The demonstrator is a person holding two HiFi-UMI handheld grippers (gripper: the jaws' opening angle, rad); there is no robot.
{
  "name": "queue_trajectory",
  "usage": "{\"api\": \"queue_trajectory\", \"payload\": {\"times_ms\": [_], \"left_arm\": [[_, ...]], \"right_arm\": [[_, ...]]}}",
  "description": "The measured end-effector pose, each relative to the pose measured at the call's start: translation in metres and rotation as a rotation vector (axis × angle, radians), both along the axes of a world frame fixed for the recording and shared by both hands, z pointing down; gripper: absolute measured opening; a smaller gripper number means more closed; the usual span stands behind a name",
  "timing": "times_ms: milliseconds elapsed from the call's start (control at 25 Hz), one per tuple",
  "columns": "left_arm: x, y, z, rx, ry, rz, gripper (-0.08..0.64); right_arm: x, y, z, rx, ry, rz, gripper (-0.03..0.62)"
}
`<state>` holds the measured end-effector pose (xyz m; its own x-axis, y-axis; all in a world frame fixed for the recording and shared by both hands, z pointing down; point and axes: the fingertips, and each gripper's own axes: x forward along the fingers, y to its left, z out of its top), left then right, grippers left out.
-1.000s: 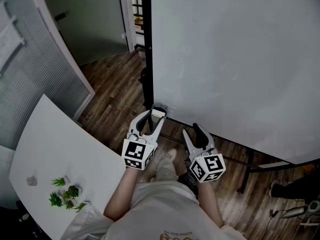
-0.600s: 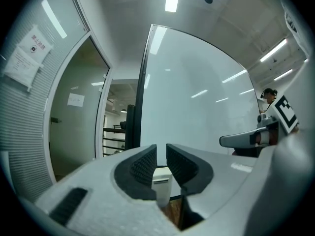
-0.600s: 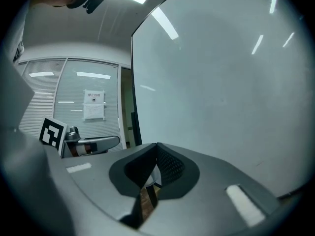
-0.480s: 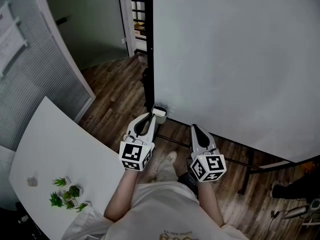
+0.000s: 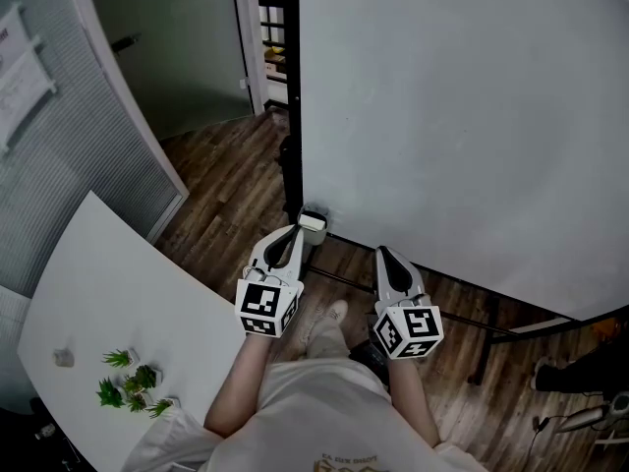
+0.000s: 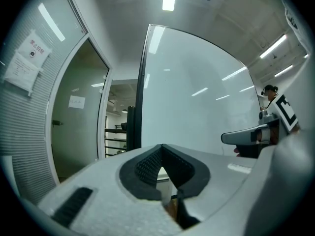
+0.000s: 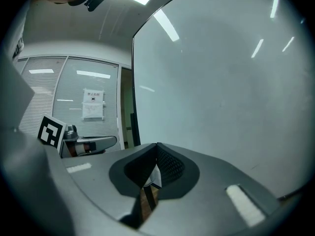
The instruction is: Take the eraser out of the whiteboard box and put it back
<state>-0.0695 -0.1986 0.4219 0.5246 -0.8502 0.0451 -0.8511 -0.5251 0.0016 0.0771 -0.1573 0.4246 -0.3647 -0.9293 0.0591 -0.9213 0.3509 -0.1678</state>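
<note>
I hold my two tongs level toward the one whiteboard [image 5: 462, 116], low in the frame's centre. The left gripper [image 5: 296, 232] sits just beside the single box [image 5: 314, 222] at the board's lower-left corner, probably for reach. It has just pressed shut on nothing. The right gripper [image 5: 385, 253] is pressed together, also empty. I can't make out the eraser; it may lie inside the box.

Whiteboard [image 5: 462, 116]: plain white, black frame.
Floor [image 5: 231, 180]: dark brown wood planks.
Table [image 5: 118, 283]: white; plant [image 5: 128, 380] near its lower edge, green.
Left gripper [image 5: 296, 232], right gripper [image 5: 383, 254]: pale grey, black pads, black-and-white square-patterned cubes.
Whiteboard box [image 5: 313, 222]: white.
</note>
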Motion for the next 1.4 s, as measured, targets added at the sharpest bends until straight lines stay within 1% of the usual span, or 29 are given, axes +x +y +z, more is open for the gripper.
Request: {"api": "queue_trajectory", "payload": {"times_ms": [400,800,1240,1400], "left_arm": [[0.000,0.000,0.004,-0.006,-0.010,-0.009,-0.002],[-0.009,-0.003,0.002,-0.008,0.005,-0.043,-0.002],[-0.011,-0.003,0.001,-0.010,0.025,-0.034,-0.002],[-0.013,-0.004,0.003,-0.014,0.020,-0.034,-0.002]], "right_arm": [[0.001,0.001,0.002,-0.004,0.018,-0.008,0.011],[-0.002,0.002,0.000,-0.003,0.038,-0.019,0.011],[-0.004,0.001,0.001,-0.004,0.039,-0.012,0.011],[-0.006,0.001,0.001,-0.006,0.041,-0.014,0.011]]}}
